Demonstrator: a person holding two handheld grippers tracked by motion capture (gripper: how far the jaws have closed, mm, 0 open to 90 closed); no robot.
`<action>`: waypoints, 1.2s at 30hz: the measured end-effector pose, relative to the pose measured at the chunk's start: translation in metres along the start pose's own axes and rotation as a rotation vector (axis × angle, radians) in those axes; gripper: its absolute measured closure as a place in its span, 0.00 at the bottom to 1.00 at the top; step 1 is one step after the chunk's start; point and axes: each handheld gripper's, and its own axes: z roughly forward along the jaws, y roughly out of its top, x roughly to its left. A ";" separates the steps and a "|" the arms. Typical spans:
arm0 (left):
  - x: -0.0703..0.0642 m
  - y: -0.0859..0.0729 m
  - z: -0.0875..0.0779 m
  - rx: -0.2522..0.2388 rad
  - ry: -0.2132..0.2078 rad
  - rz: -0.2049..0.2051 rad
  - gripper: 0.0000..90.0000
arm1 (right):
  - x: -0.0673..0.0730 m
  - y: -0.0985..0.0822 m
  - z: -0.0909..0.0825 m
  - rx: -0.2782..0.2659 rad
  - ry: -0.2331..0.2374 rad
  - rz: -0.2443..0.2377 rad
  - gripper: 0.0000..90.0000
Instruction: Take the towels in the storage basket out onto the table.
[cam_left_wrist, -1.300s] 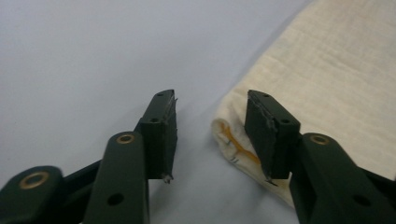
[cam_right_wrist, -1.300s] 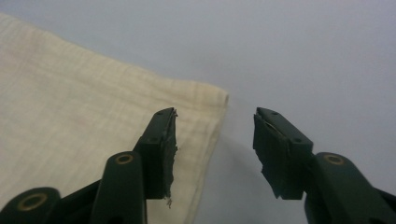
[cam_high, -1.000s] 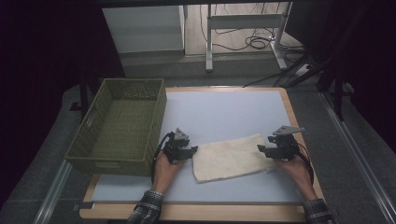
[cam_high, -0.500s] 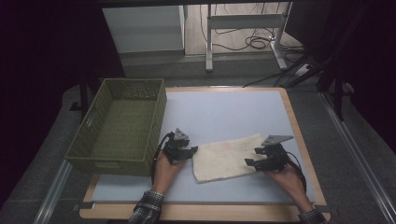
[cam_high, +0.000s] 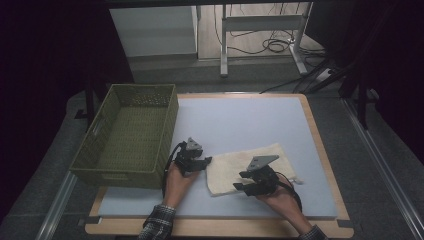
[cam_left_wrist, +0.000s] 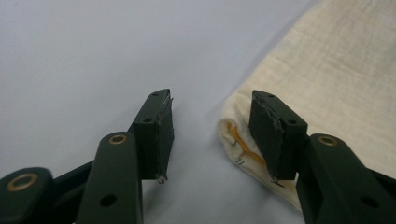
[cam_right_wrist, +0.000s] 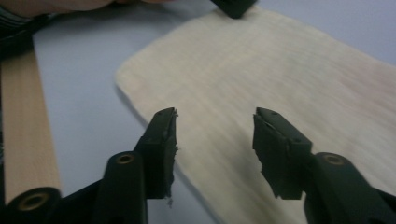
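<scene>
Cream folded cotton cloth (cam_high: 250, 165), frame centre: left claw (cam_left_wrist: 210, 140) apart at its corner, right claw (cam_right_wrist: 215, 149) just closing, gaping above — may pinch one layer.

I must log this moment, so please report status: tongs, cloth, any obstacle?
Left tongs open at cloth corner. Right tongs open over the cloth's near edge, just been closing, nothing gripped. Basket stands left, apart.

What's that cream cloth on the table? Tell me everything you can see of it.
The cream cloth looks like soft, crinkled woven cotton, folded into a flat oblong on the pale blue table mat. At its left corner an orange-marked label shows. The left gripper, jaws apart, straddles that corner; the right gripper hovers open over the near edge.
</scene>
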 end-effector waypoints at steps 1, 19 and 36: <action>0.000 0.000 0.000 0.000 0.000 0.000 0.55 | 0.003 0.001 0.002 -0.001 0.010 -0.008 0.60; 0.000 0.000 0.000 0.000 -0.002 -0.003 0.55 | 0.049 0.027 0.052 0.027 0.113 -0.100 0.61; -0.002 0.000 0.000 -0.008 0.031 -0.046 0.66 | 0.055 0.026 0.059 0.048 0.015 -0.139 0.94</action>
